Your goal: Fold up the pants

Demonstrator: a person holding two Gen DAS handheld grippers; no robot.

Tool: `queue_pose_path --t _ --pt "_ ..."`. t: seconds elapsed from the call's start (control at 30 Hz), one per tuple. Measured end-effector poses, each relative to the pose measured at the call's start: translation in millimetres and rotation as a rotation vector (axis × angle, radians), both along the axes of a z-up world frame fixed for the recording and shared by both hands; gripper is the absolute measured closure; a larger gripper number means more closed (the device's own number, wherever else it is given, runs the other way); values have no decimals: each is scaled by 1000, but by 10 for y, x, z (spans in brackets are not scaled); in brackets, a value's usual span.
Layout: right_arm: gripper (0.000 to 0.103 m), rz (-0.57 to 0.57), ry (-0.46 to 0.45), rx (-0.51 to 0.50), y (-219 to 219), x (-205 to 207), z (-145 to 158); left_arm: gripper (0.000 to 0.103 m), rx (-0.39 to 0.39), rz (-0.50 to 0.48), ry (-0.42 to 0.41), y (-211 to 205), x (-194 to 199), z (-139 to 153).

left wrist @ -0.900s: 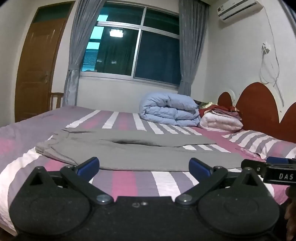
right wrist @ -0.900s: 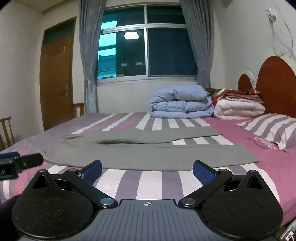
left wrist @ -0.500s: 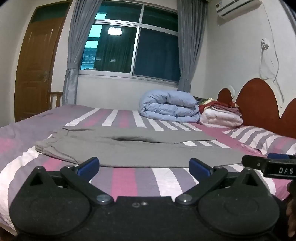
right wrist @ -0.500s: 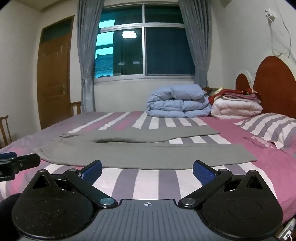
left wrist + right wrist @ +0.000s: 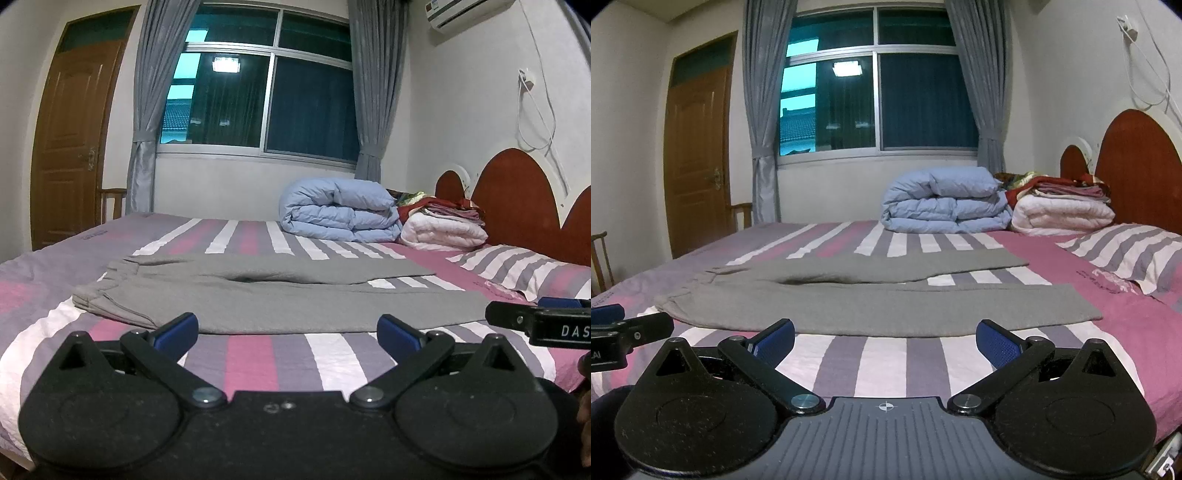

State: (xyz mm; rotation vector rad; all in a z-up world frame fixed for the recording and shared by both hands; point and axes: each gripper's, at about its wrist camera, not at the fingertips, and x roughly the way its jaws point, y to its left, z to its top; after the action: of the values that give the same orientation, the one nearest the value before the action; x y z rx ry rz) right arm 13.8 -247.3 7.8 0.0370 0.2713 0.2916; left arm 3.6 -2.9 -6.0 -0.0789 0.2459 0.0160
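Both grippers hang at the near edge of the bed (image 5: 266, 354), side by side and short of the pants (image 5: 280, 299), so nothing has been folded yet; I'd call this the approach before the first fold. The left gripper (image 5: 288, 328) has its jaws spread wide and empty, and the right gripper (image 5: 884, 338) stands just as wide, holding nothing. The pants lie flat across the bed between its near edge and the quilt (image 5: 945, 201), waistband toward the door side, two legs running toward the headboard (image 5: 1137, 166) side with a strip of striped sheet showing between them. The near leg's long edge is closest to both tools. To my eye the next move calls for pinching that near leg, one gripper by the waist and one by the cuff, and laying it over the far leg.
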Motion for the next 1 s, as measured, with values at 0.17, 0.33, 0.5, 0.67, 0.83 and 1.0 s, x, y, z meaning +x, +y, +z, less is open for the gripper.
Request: queue_pose_path --t 0.17,0.33,0.5,0.67,0.83,1.0 --pt "0 0 0 -1 0 -1 1 6 -3 1 0 3 1 -8" --pt "0 1 -1 -2 -7 -1 8 6 -1 9 -4 -11 -7 -16" --pt "0 1 0 -1 -3 -1 10 6 -1 12 -6 -25 -21 -27" --pt "0 2 0 -3 -2 -2 16 6 -1 12 -6 -19 -21 -24" --pt "0 2 0 -4 0 -3 18 6 0 13 -7 -19 -25 -25" --pt "0 2 0 -5 2 -3 15 6 -2 13 -6 -18 -22 -23"
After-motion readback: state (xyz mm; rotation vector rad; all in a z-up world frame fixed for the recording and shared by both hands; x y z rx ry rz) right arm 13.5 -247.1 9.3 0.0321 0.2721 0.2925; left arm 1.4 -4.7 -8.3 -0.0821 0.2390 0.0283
